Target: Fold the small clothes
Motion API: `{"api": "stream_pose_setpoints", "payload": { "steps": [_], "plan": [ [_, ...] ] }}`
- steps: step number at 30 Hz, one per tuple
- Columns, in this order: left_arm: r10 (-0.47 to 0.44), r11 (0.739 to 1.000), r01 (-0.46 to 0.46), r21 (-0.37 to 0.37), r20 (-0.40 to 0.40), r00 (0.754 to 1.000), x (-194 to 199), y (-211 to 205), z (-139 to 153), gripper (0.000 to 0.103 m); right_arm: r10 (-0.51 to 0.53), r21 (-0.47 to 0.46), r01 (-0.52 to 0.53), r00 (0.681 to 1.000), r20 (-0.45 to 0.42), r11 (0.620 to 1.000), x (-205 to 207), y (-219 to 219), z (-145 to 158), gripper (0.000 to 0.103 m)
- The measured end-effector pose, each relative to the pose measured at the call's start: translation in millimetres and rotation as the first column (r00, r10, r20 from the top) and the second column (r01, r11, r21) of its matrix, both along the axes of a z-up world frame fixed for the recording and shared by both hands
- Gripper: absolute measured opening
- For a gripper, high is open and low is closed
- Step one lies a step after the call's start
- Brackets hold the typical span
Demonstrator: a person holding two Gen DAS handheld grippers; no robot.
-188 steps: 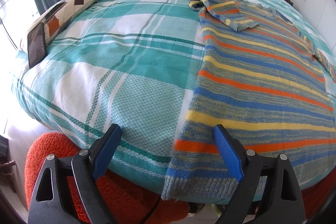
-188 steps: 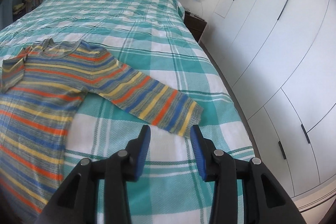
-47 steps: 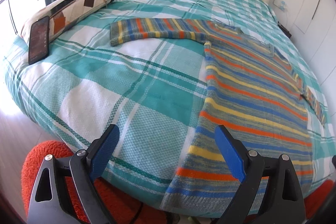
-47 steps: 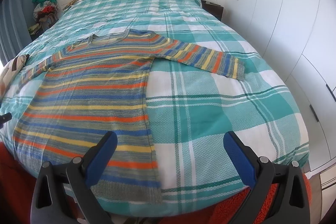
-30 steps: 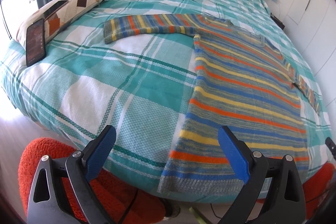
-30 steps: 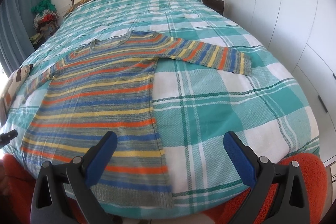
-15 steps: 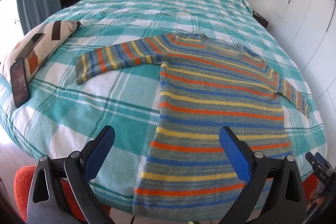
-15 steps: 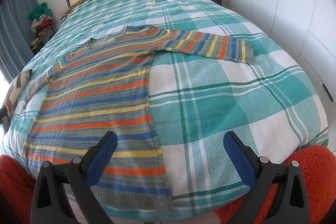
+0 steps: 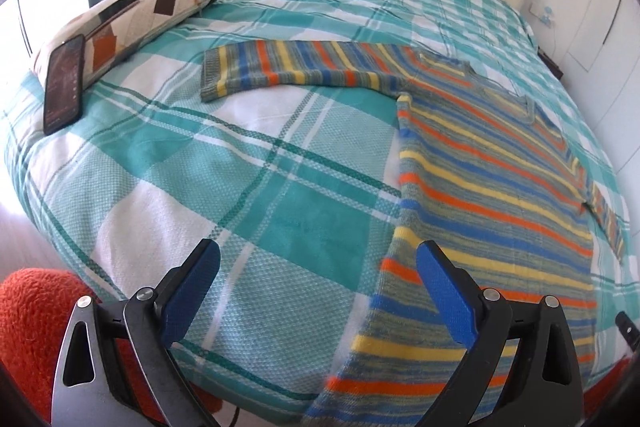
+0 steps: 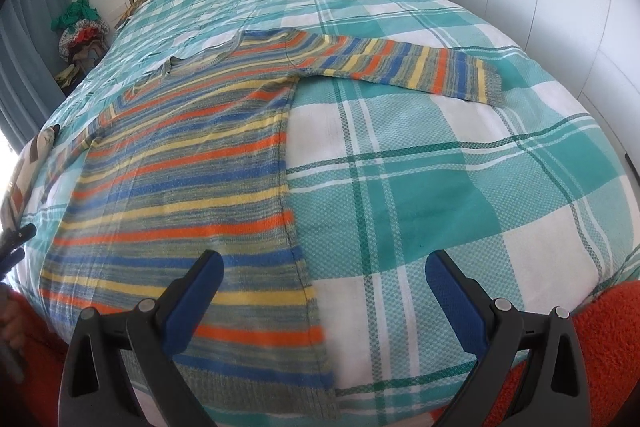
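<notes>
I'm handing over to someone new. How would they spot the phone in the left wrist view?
Start at the bed's teal plaid cover and follow it to its left edge, where a patterned cushion lies. The phone leans against the cushion's near end, well left of the striped sweater. It is the only dark, glossy, flat slab among soft fabrics.

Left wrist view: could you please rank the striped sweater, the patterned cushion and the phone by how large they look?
1. striped sweater
2. patterned cushion
3. phone
The cushion lies farther off, so its margin over the phone is understated.
</notes>
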State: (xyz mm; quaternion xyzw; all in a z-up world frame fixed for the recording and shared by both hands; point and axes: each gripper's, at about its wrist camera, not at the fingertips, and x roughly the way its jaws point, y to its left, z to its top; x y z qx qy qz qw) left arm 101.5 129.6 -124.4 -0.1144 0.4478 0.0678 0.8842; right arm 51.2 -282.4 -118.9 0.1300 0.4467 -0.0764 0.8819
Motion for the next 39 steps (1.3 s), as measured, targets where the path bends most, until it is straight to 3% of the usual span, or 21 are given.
{"api": "stream_pose_setpoints", "payload": {
  "steps": [4,7,9,11,13,16,21,23,24,25,26,27,30,33,35,39],
  "plan": [
    [0.013,1.0,-0.013,-0.023,-0.005,1.0,1,2,-2,0.099,-0.113,0.077,0.104,0.987,0.118,0.992,10,-65,25,0.1],
    [0.023,1.0,-0.023,0.003,-0.002,1.0,3,0,-1,0.099,-0.268,0.134,0.245,0.942,0.202,0.96,16,-144,38,0.1],
    [0.03,1.0,-0.03,0.0,-0.003,1.0,3,0,-2,0.099,-0.349,0.189,0.318,0.923,0.164,0.929,29,-195,33,0.1],
    [0.04,0.999,-0.04,-0.005,-0.005,0.999,4,1,-3,0.099,-0.372,0.27,0.338,0.925,0.083,0.901,48,-236,18,0.096],
    [0.048,0.999,-0.048,0.001,-0.009,0.999,5,0,-5,0.099,-0.381,0.34,0.353,0.924,0.017,0.872,65,-264,2,0.078],
    [0.055,0.998,-0.055,0.023,-0.017,0.998,6,-2,-8,0.099,-0.373,0.388,0.357,0.927,-0.034,0.85,90,-286,-14,0.071],
    [0.062,0.996,-0.06,0.066,-0.034,0.997,6,-4,-13,0.099,-0.325,0.375,0.328,0.943,-0.073,0.867,132,-291,-34,0.067],
    [0.065,0.995,-0.062,0.075,-0.044,0.997,6,-4,-15,0.099,-0.326,0.393,0.326,0.943,-0.068,0.86,142,-290,-39,0.061],
    [0.068,0.995,-0.064,0.077,-0.049,0.997,6,-3,-17,0.099,-0.309,0.418,0.311,0.948,-0.074,0.854,146,-290,-43,0.046],
    [0.07,0.995,-0.065,0.076,-0.054,0.996,6,-3,-18,0.099,-0.289,0.434,0.303,0.952,-0.101,0.849,150,-290,-48,0.018],
    [0.07,0.995,-0.066,0.075,-0.056,0.996,6,-3,-18,0.099,-0.279,0.425,0.309,0.951,-0.134,0.851,153,-289,-51,0.005],
    [0.07,0.995,-0.066,0.074,-0.056,0.996,6,-2,-18,0.099,-0.287,0.385,0.319,0.948,-0.14,0.866,154,-286,-46,0.002],
    [0.07,0.996,-0.067,0.061,-0.049,0.996,5,-1,-17,0.099,-0.3,0.113,0.313,0.947,-0.116,0.943,161,-263,-11,0.002],
    [0.064,0.997,-0.062,0.044,-0.05,0.997,6,-1,-17,0.099,-0.202,-0.059,0.2,0.978,-0.044,0.978,180,-213,31,0.002],
    [0.06,0.998,-0.058,0.036,-0.047,0.997,7,-1,-16,0.099,-0.11,-0.064,0.11,0.994,-0.006,0.992,194,-178,54,0.002],
    [0.053,0.999,-0.052,0.015,-0.034,0.998,8,-1,-13,0.099,0.067,0.065,-0.07,0.996,0.051,0.995,231,-96,86,0.002]
  ]
}}
